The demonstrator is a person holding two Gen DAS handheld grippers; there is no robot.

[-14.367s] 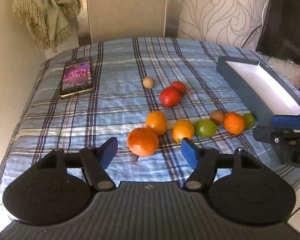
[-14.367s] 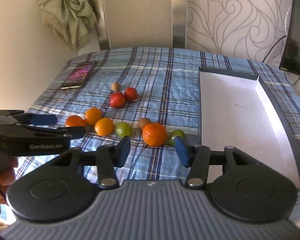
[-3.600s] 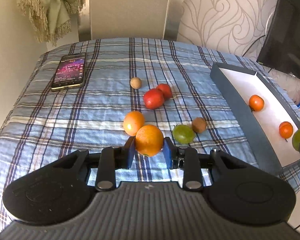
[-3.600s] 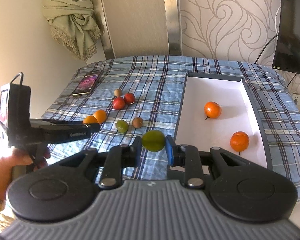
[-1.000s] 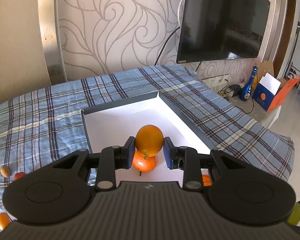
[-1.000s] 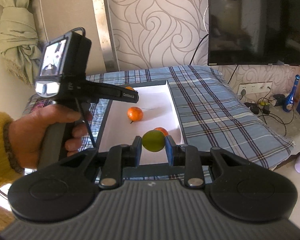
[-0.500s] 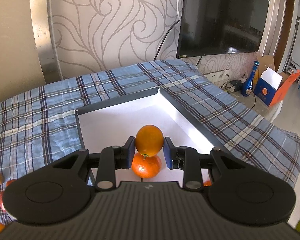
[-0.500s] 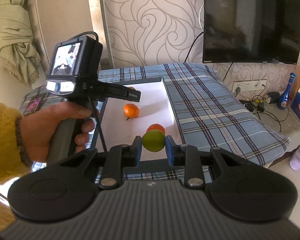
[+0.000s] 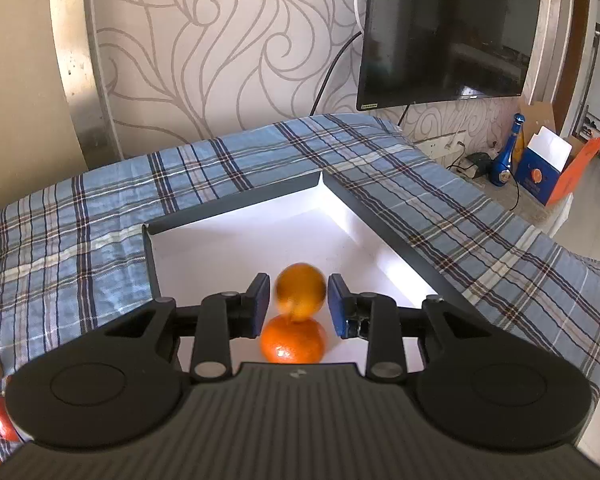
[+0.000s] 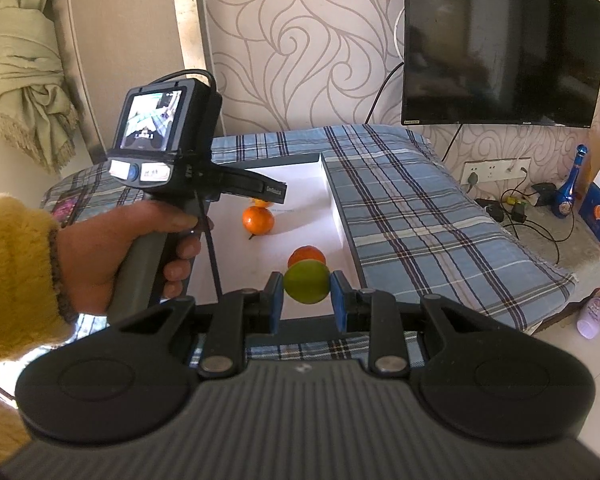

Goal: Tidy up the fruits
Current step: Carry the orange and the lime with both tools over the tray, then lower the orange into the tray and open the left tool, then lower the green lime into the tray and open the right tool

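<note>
Counting: oranges (image 10: 258, 220) three | green fruit (image 10: 306, 282) one | tray (image 10: 336, 216) one

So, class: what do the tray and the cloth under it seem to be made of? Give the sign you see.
Tray: probably card or thin board, with matte dark grey walls, a plain white inside and sharp folded-looking corners. Cloth: woven fabric, blue plaid, matte, with soft wrinkles and a draped edge.

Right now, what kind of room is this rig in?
Most likely a bedroom or living room in a home, not a lab. The fruit tray sits on a plaid cloth, a flat TV hangs on swirl-patterned wallpaper, and household clutter and cables lie on the floor.
</note>
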